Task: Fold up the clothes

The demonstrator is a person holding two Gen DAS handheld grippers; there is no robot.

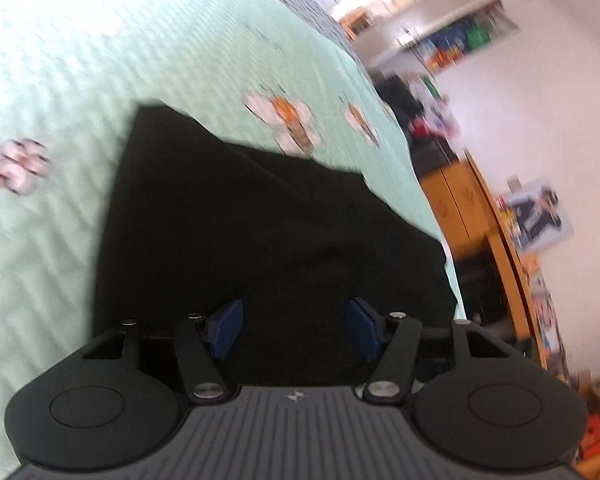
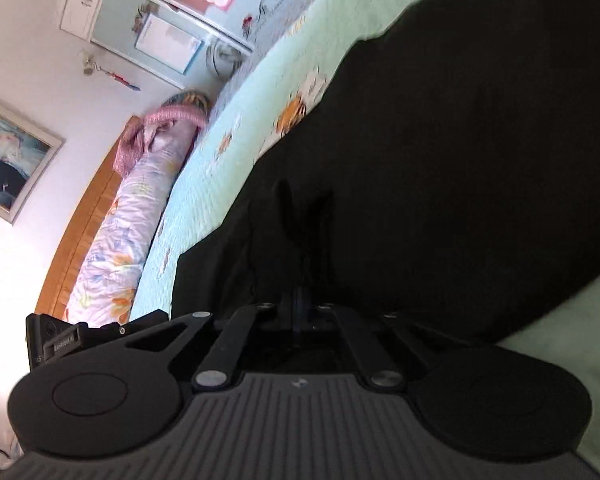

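Left tongs [image 1: 296, 328] released over black garment [image 1: 260, 240]; right tongs [image 2: 300, 300] clenched beside pillow [image 2: 128, 232].

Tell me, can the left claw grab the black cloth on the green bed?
Probably yes. The left claw is open right over the black fabric garment, which lies on the mint-green flowered bedspread, and nothing sits between them.

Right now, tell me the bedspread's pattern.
Pale mint bedspread with white-and-orange flowers, clearest in the left wrist view.

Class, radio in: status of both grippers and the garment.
Left gripper open over black garment. Right gripper shut, fingers on the cloth. Nothing in the way on bedspread.
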